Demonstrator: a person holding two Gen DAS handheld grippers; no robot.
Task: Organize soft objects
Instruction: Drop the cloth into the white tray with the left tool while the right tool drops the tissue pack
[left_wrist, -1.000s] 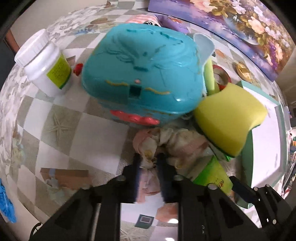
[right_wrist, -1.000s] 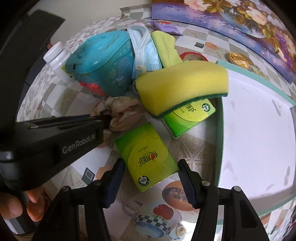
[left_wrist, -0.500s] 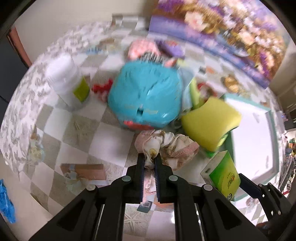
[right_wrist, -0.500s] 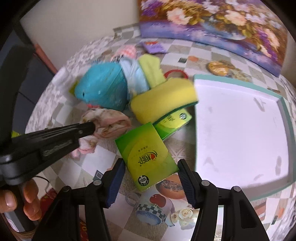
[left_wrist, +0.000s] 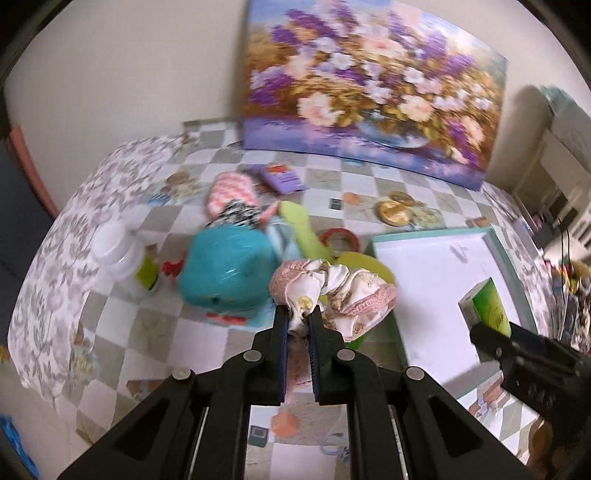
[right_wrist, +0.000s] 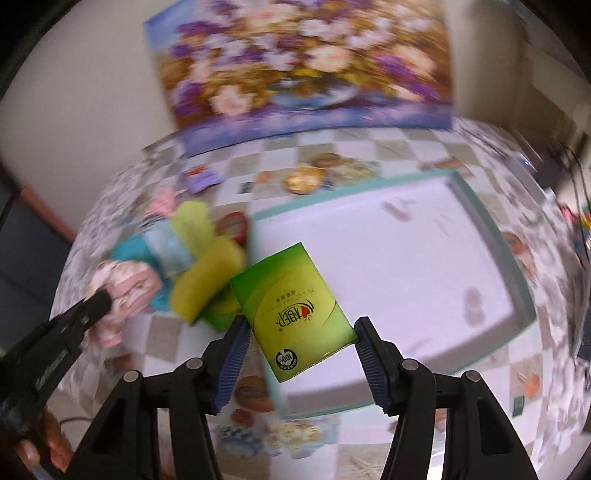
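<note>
My left gripper (left_wrist: 297, 325) is shut on a crumpled pink floral cloth (left_wrist: 332, 291) and holds it above the table; the same cloth (right_wrist: 125, 288) shows at the left of the right wrist view. My right gripper (right_wrist: 299, 332) is shut on a green tissue pack (right_wrist: 291, 310), held over the near left corner of the white tray with a teal rim (right_wrist: 406, 266). The pack (left_wrist: 487, 306) also appears over the tray (left_wrist: 436, 266) in the left wrist view. A yellow sponge (right_wrist: 207, 284) lies beside the tray.
A teal plastic toy case (left_wrist: 225, 273), a white jar (left_wrist: 118, 251), a pink chevron cloth (left_wrist: 229, 192), a yellow-green cloth (left_wrist: 299, 229) and a red tape ring (left_wrist: 340, 240) crowd the table's left. A flower painting (left_wrist: 369, 85) leans against the back wall. A second green pack (right_wrist: 221, 314) lies under the sponge.
Both grippers have risen. The left one closed on the floral cloth and lifted it off the table. The right one carried the green pack up and right, over the tray's corner.
</note>
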